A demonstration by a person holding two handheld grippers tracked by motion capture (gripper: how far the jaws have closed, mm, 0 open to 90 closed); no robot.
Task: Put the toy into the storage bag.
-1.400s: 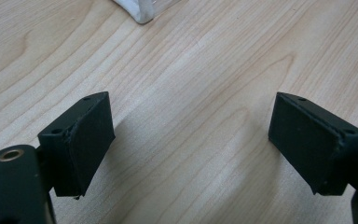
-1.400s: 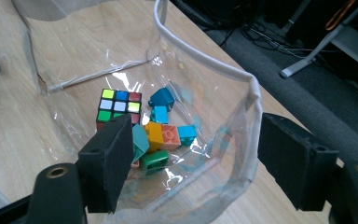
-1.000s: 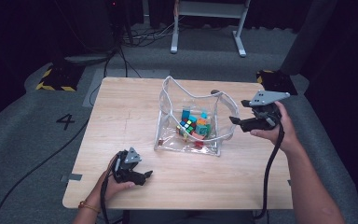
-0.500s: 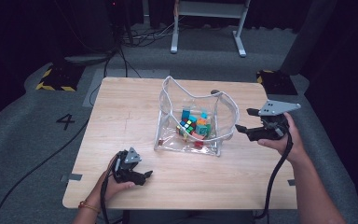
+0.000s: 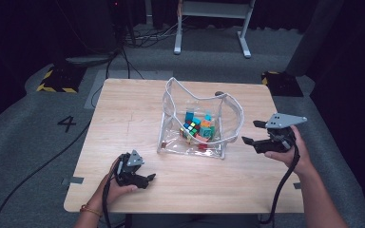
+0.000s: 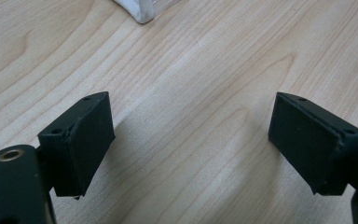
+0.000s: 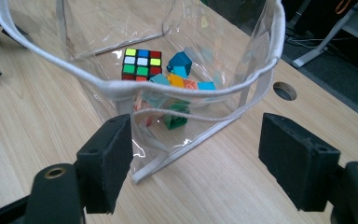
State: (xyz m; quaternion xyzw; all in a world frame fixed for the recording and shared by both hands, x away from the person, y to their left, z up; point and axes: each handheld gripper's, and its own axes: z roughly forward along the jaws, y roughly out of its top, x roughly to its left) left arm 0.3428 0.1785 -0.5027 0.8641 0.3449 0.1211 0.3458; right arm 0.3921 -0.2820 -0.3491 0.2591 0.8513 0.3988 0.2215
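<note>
A clear plastic bag point(image 5: 173, 102) with white trim stands open at the middle of the wooden table point(image 5: 123, 114). Inside lie a colour cube puzzle point(image 7: 142, 64) and several coloured blocks point(image 5: 204, 129). My right gripper point(image 5: 253, 133) hovers open just right of the bag, jaws pointing at its near wall point(image 7: 121, 100). Down at the front left, my left gripper point(image 5: 148, 179) rests low over bare wood, open, with nothing between its jaws; a corner of the bag's trim point(image 6: 142, 11) shows far ahead of it.
A round cable hole point(image 7: 284, 90) sits in the table behind the bag. Beyond the far edge stand a white metal frame point(image 5: 211, 19) and floor cables point(image 5: 142, 35). A painted 4 point(image 5: 67, 123) marks the carpet at the left.
My right gripper has drawn back from the bag toward the right and nearer the table's front. The left gripper has stayed put.
</note>
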